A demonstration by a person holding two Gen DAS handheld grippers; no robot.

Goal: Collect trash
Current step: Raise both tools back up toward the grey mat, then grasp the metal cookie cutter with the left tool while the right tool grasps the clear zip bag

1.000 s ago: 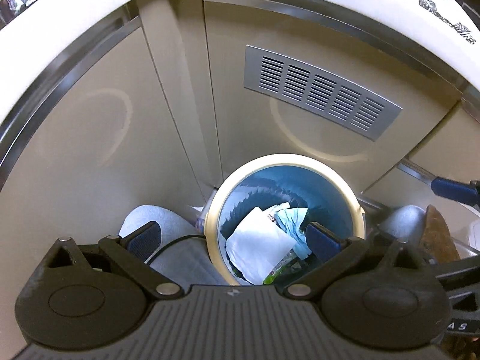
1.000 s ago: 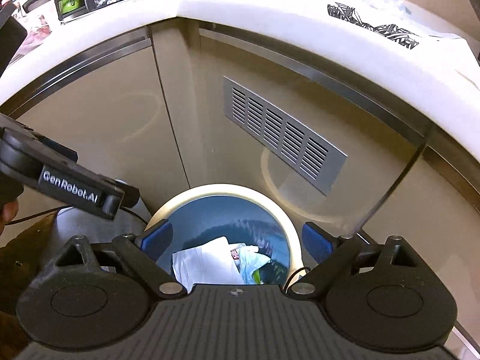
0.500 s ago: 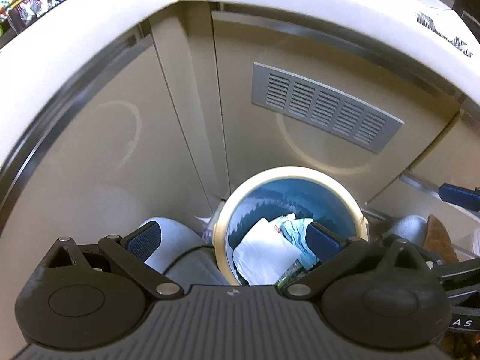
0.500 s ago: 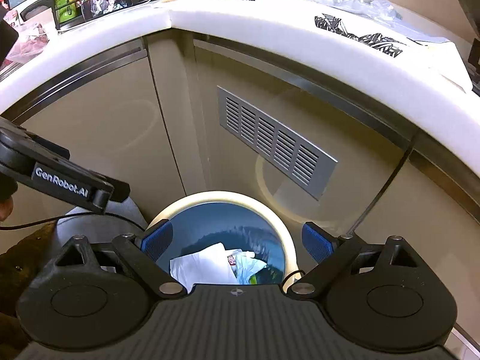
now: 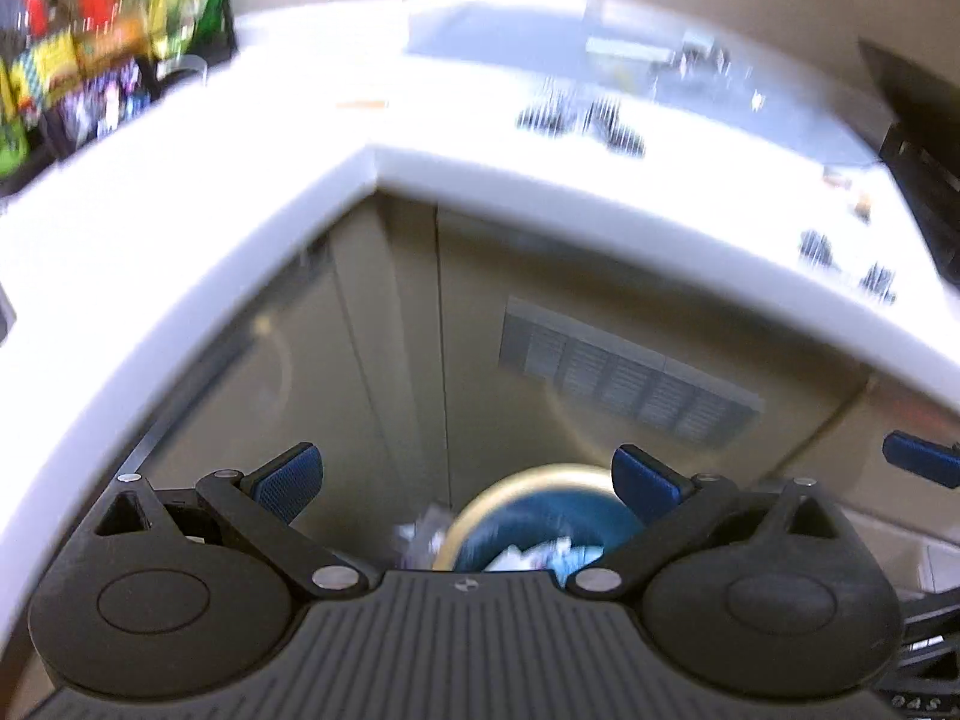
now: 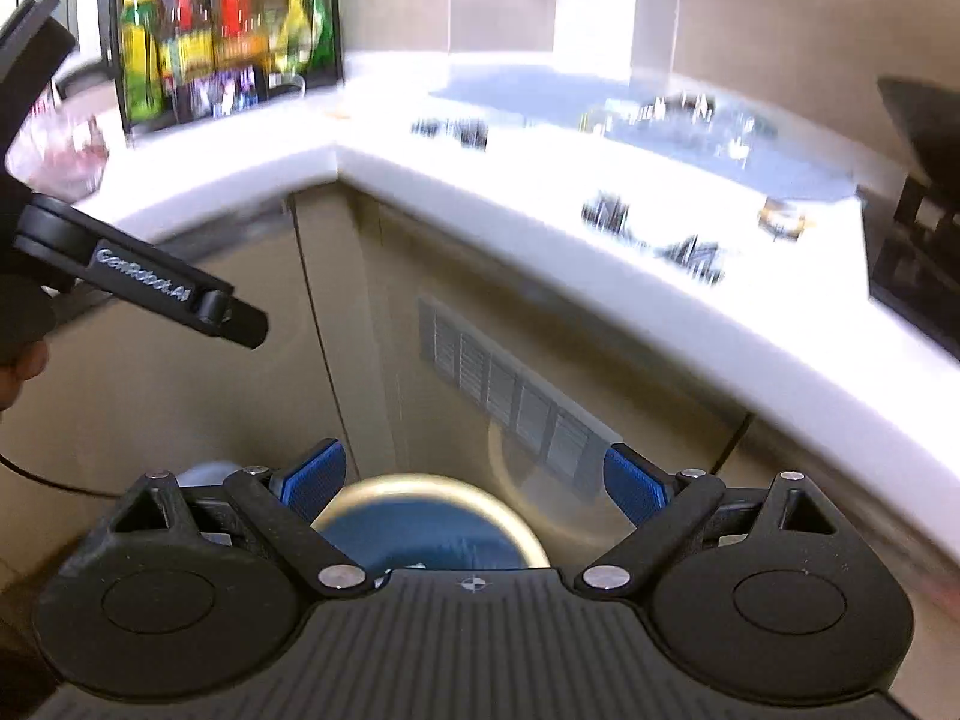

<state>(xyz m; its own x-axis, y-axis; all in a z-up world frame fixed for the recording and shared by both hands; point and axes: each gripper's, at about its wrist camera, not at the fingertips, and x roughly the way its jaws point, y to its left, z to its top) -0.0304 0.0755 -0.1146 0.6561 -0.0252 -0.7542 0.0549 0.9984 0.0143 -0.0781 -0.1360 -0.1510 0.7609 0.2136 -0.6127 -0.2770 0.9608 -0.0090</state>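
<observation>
Blue bin (image 5: 543, 531): sitting on the floor against the beige cabinet front, cream rim, only its top edge showing above the left tool body; also low centre in the right wrist view (image 6: 420, 531).
Trash (image 5: 540, 552): white and pale-blue paper bits lying inside the bin, blurred; another crumpled scrap (image 5: 423, 531) sitting just outside the rim on its left, too blurred to identify.
Left tool (image 5: 467, 474): blue pads standing wide apart, nothing between them, hovering above the bin and pointing at the cabinet.
Right tool (image 6: 474, 483): pads likewise spread wide, gripping nothing, hanging over the bin.
White bench (image 6: 540, 180): running in an L above the cabinets, black-and-white marker patches (image 6: 684, 252) lying on it, all motion-blurred.
Rack of bottles (image 6: 222, 42): standing on the bench at far left.
Vent grille (image 5: 624, 375): grey, set in the cabinet panel above the bin.
Other tool in view: left tool's arm (image 6: 144, 282) crossing the right camera's left side.
</observation>
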